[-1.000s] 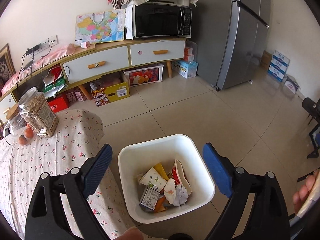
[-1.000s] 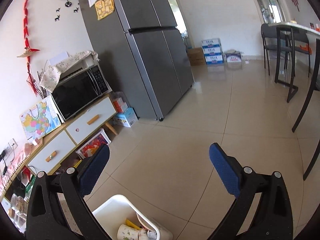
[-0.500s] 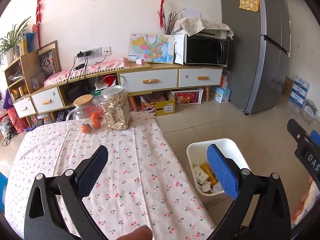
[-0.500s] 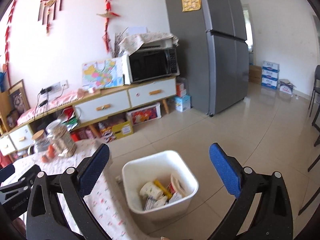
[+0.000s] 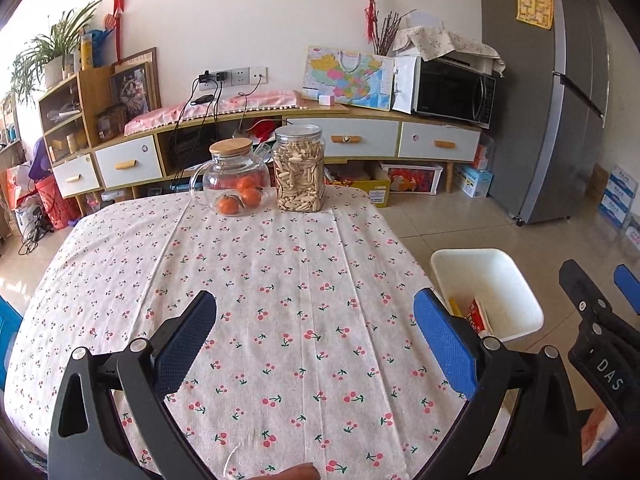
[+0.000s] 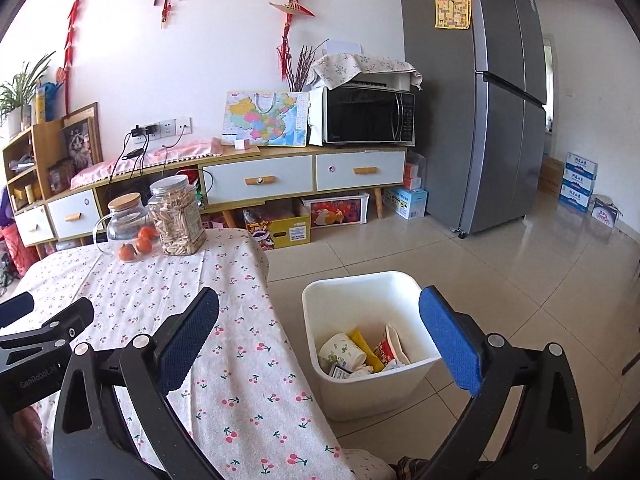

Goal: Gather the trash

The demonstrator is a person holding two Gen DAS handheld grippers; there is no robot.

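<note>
A white trash bin [image 6: 362, 396] stands on the floor just right of the table; inside lie a paper cup [image 6: 340, 350], a yellow wrapper, a red-and-white wrapper and crumpled paper. It also shows in the left wrist view [image 5: 486, 258]. My left gripper [image 5: 314, 338] is open and empty above the cherry-print tablecloth [image 5: 280, 280]. My right gripper [image 6: 318, 334] is open and empty, over the table's right edge and the bin. No loose trash shows on the cloth.
A glass jug of oranges [image 5: 234, 178] and a jar of snacks [image 5: 299, 168] stand at the table's far edge. Behind are a low cabinet [image 6: 280, 178] with a microwave [image 6: 366, 118] and a grey fridge [image 6: 488, 100]. Boxes line the floor.
Both grippers have swung left and drawn back from above the bin. The left one now faces the table top; the right one has the bin and table edge in view. Both stay open.
</note>
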